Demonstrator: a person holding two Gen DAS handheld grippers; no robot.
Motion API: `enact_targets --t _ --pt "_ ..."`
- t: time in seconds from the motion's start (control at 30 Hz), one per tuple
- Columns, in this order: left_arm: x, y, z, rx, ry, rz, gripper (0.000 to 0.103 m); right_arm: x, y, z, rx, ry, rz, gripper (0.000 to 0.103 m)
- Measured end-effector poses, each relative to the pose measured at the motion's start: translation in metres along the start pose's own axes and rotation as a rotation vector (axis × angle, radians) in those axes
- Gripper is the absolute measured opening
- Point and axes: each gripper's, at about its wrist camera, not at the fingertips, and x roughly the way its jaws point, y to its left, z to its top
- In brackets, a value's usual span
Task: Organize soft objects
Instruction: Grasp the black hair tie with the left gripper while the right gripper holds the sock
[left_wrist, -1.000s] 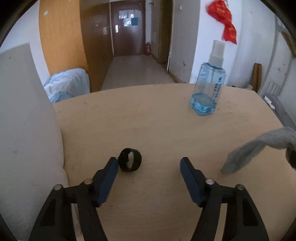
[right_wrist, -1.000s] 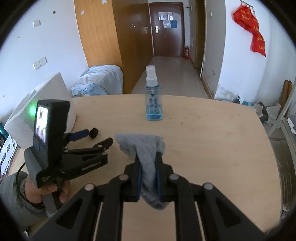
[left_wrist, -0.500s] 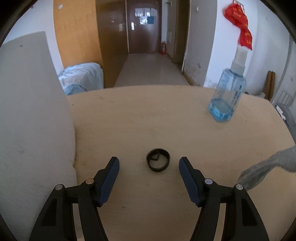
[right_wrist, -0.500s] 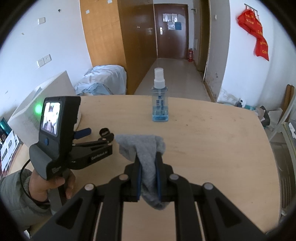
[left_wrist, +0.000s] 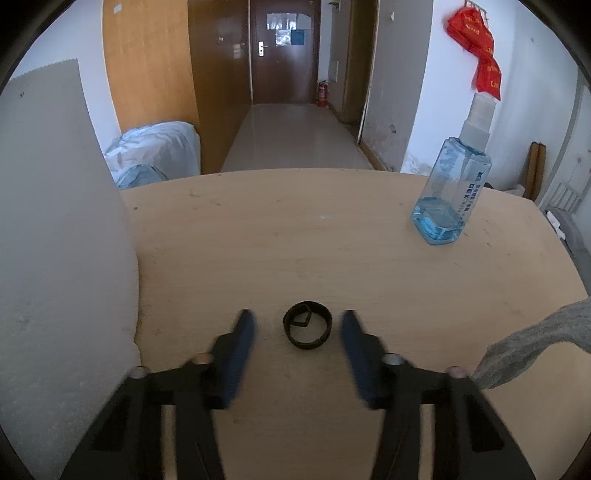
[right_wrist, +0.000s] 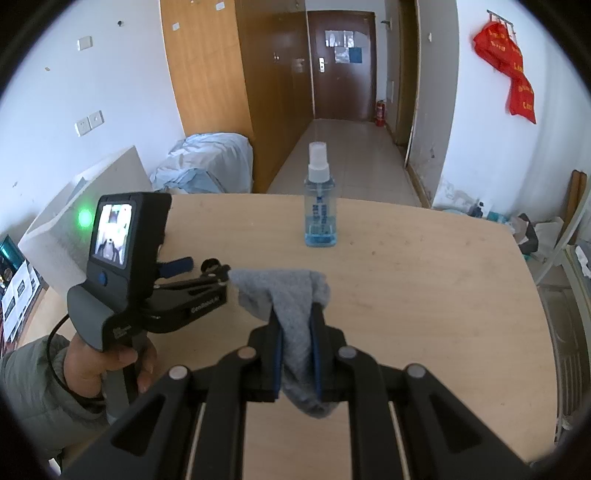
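Observation:
A black hair band (left_wrist: 306, 329) lies on the wooden table (left_wrist: 295, 240). My left gripper (left_wrist: 298, 325) is open with the band between its blue fingertips, one on each side, not touching it. My right gripper (right_wrist: 296, 321) is shut on a grey sock (right_wrist: 291, 291) and holds it above the table. The sock's hanging end shows at the right edge of the left wrist view (left_wrist: 535, 343). The left gripper (right_wrist: 207, 271) and the band (right_wrist: 211, 264) also show in the right wrist view.
A blue spray bottle (left_wrist: 452, 192) stands at the table's far right; it also shows in the right wrist view (right_wrist: 320, 206). A white foam box (left_wrist: 55, 240) lines the table's left side. The far table edge drops to a corridor floor.
My left gripper has moved so that the hair band sits between its fingers, and the fingers have closed in partway. The right gripper still holds the sock.

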Motion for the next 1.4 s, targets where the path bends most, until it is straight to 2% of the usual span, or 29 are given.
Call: enact_targets --t 0.03,0.27,0.43,0.87,1.4 --pt "-0.001 0.0 0.0 -0.001 0.002 -0.001 0.027 -0.001 0.0 0.0 0.002 -0.001 -0.001 0.016" --pt "-0.005 0.002 -0.003 -0.012 0.0 0.002 0.012 -0.007 0.002 0.001 -0.004 -0.012 -0.004 0.016" --pt "-0.012 -0.002 -0.006 0.002 -0.02 0.005 0.011 -0.011 0.004 0.001 -0.005 -0.018 -0.007 0.016" --pt "-0.055 0.001 -0.01 0.011 -0.089 -0.047 0.011 -0.028 0.006 -0.001 -0.006 -0.049 -0.006 0.016" --pt "-0.14 0.012 -0.037 -0.022 -0.188 -0.062 0.011 -0.082 0.034 -0.01 -0.039 -0.123 0.004 0.016"
